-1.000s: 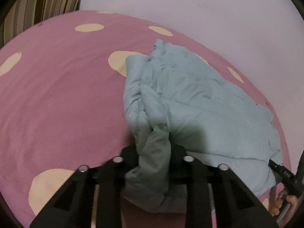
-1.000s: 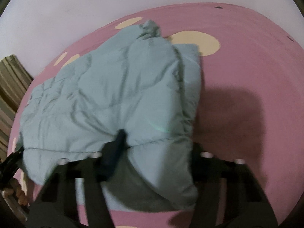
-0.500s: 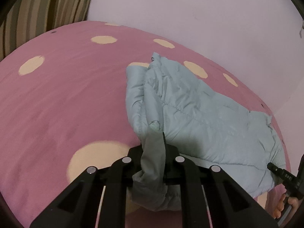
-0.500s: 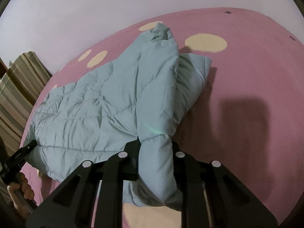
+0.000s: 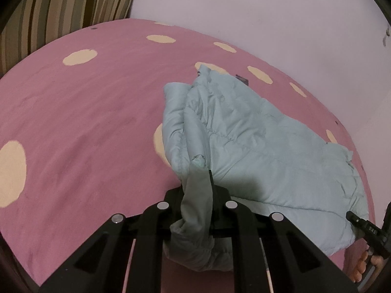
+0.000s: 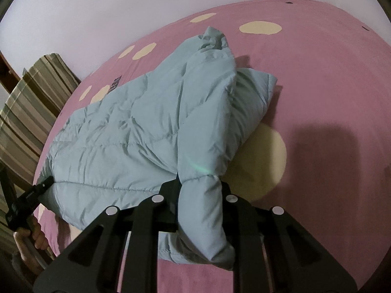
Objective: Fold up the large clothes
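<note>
A pale blue quilted puffer jacket (image 5: 256, 141) lies folded on a pink bed sheet with cream dots (image 5: 80, 122). My left gripper (image 5: 196, 195) is shut on one bunched corner of the jacket near its near edge. My right gripper (image 6: 200, 193) is shut on the other near corner of the jacket (image 6: 136, 131). The jacket stretches between the two grippers, its far part resting on the sheet (image 6: 330, 78). Each gripper shows at the edge of the other's view: the right one in the left wrist view (image 5: 366, 227), the left one in the right wrist view (image 6: 29, 195).
A striped cushion or blanket (image 5: 61, 7) sits at the bed's far end, also in the right wrist view (image 6: 27, 102). A pale wall (image 5: 268, 12) runs along the bed's far side. The person's fingers (image 6: 31, 236) hold the left gripper's handle.
Both grippers have pulled back and risen, still shut on the jacket's near corners. The jacket has been drawn toward me and lies flatter and more stretched out.
</note>
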A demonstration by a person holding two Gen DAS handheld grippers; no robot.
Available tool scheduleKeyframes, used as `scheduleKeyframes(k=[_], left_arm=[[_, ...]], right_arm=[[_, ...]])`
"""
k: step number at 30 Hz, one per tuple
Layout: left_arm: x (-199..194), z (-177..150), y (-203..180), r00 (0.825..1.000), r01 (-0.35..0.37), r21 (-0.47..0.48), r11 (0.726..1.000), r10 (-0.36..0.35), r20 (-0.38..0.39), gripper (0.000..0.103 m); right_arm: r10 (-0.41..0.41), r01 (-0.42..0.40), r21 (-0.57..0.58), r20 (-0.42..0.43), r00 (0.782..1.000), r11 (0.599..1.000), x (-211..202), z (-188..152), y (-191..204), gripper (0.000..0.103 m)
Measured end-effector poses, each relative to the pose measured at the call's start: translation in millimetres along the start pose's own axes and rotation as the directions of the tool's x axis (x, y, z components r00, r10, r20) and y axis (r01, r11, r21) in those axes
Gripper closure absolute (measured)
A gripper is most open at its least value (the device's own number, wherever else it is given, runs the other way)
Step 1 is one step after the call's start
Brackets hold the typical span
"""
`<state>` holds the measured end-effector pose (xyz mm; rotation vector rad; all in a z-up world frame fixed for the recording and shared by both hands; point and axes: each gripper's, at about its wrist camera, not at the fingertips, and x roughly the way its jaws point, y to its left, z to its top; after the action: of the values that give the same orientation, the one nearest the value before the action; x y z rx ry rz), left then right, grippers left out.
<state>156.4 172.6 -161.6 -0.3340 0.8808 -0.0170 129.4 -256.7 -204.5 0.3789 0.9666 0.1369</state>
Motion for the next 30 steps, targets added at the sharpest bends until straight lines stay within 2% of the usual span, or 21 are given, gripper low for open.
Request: scheduleKeyframes(k=[12,20,23,26,27,30], left_arm=[[-3.5,-11.9,8.6,1.000,0.000,-0.016,1.000,0.000,0.000,0.090],[-0.9,-10.0,7.7,1.000,-0.005,-0.005,1.000,0.005,-0.023,0.085],[-3.9,-10.1,11.9,0.999,0.011,-0.014,1.000,-0.011,-0.032,0.081],[-8.5,-11.6,17.3,0.999,0.007,-0.007,1.000,-0.007,-0.043,0.064],[-11.2,-12.7,20.1,0.999,0.003,-0.010,1.000,-0.004,-0.045,0.058],[-22.0,-14.4,29.2,0.999,0.006,-0.023,1.000,-0.007,-0.041,0.051]], right_arm=[[0.001,-0.001,-0.010,0.000,1.000,1.000,4.6,-0.7,-1.1,0.086],[-0.032,0.032,-0.025,-0.004,0.999,0.999,4.3,-2.2,1.3,0.077],[-0.054,0.054,-0.033,-0.003,0.999,0.998,2.6,-2.2,2.8,0.070],[-0.068,0.068,-0.037,-0.001,0.998,0.997,-2.6,-2.4,1.3,0.058],[-0.074,0.074,-0.039,0.001,0.997,0.996,-5.7,-2.1,1.3,0.057],[-0.105,0.106,-0.048,0.020,0.994,0.993,-17.7,-1.7,1.2,0.056]])
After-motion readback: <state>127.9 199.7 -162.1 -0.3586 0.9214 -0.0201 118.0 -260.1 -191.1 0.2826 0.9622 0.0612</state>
